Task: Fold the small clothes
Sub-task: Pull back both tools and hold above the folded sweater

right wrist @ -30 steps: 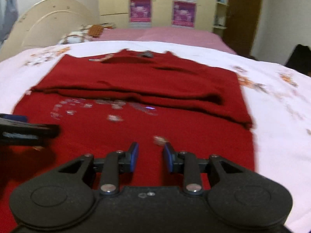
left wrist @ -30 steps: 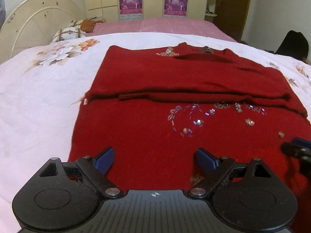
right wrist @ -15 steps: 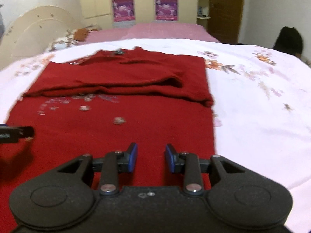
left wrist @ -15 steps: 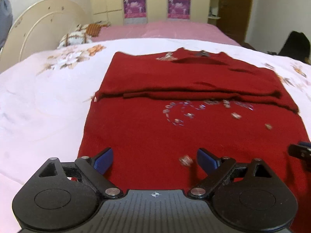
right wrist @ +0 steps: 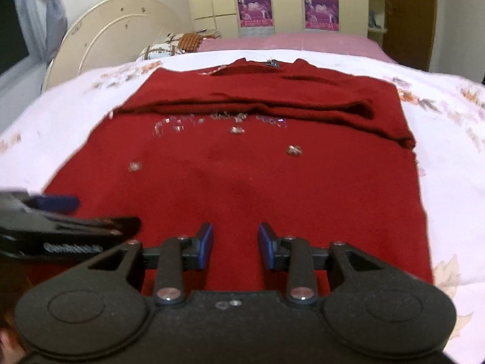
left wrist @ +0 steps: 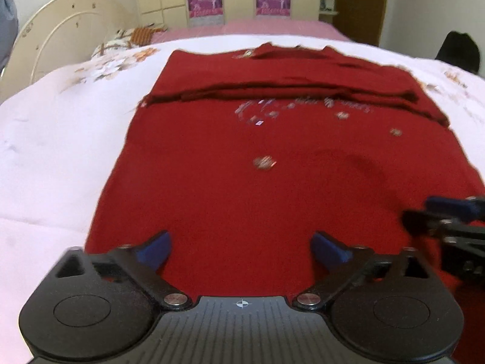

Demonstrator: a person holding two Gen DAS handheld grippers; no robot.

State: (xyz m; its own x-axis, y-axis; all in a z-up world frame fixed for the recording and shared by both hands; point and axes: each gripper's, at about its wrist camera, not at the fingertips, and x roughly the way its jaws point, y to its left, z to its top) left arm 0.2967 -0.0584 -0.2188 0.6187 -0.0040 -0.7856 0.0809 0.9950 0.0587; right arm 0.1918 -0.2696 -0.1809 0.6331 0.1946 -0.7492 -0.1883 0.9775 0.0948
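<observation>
A dark red sweater (left wrist: 272, 157) with sequin decoration lies flat on the bed, its sleeves folded across the upper chest; it also shows in the right wrist view (right wrist: 242, 166). My left gripper (left wrist: 241, 247) is wide open above the sweater's near hem, holding nothing. My right gripper (right wrist: 235, 245) is open with a narrower gap, over the hem toward the sweater's right side, empty. Each gripper shows at the edge of the other's view: the right one in the left wrist view (left wrist: 448, 215) and the left one in the right wrist view (right wrist: 57, 212).
The sweater rests on a white floral bedspread (left wrist: 60, 139) over a pink sheet (left wrist: 272, 27). A cream headboard (left wrist: 60, 30) and pillows (right wrist: 169, 45) are at far left. Wardrobes with posters (right wrist: 285, 9) stand behind. A dark object (left wrist: 460, 51) sits at far right.
Both grippers have pulled back toward the sweater's near hem. The right gripper has swung back left over the sweater and opened slightly wider. The sweater has not moved.
</observation>
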